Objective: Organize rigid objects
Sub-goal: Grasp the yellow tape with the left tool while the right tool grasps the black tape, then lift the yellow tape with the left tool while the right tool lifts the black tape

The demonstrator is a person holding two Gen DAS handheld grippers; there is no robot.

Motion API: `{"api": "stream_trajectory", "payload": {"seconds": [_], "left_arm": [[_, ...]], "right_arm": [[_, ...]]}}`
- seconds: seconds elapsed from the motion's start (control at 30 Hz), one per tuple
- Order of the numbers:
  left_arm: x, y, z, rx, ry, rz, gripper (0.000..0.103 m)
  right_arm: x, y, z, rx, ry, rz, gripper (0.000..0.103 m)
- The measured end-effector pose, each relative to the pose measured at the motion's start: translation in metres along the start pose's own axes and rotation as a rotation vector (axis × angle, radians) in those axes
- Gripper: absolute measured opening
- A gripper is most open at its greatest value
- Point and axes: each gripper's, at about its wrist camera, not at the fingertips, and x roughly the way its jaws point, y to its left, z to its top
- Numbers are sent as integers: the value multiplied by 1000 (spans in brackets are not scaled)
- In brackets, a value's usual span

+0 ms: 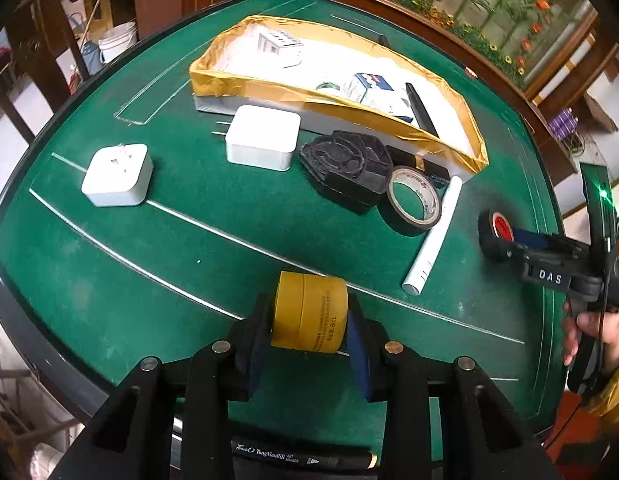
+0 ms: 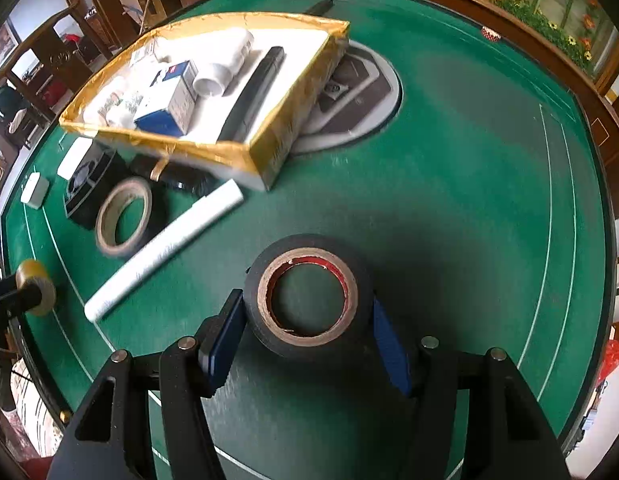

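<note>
Left gripper [image 1: 309,320] pinches yellow tape roll [image 1: 310,316]; right gripper [image 2: 309,320] straddles black tape roll [image 2: 307,300], lying flat, pads touching its rim.

**Table layout, tray at far centre**

Tray [image 1: 441,136] far on table [image 1: 149,260]; box [image 1: 369,86] and marker [image 1: 421,110] inside. Near its front edge, left to right: two adapters [image 1: 118,174] [image 1: 263,136], fan [image 1: 349,168], tape ring [image 1: 413,200], tube [image 1: 431,236]. Another tape roll [image 2: 305,300] right of tube.
</note>
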Motion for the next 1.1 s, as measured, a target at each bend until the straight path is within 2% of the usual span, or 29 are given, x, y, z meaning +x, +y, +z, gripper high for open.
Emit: {"api": "stream_trajectory", "payload": {"seconds": [0.3, 0.6, 1.1], "left_arm": [[-5, 3, -3, -21, -10, 14, 38], [-10, 4, -2, -24, -21, 19, 38], [-19, 9, -1, -32, -36, 26, 38]], "right_arm": [[-9, 15, 9, -29, -29, 41, 61], [-28, 25, 4, -47, -77, 78, 61], [-39, 44, 14, -62, -101, 120, 61]]}}
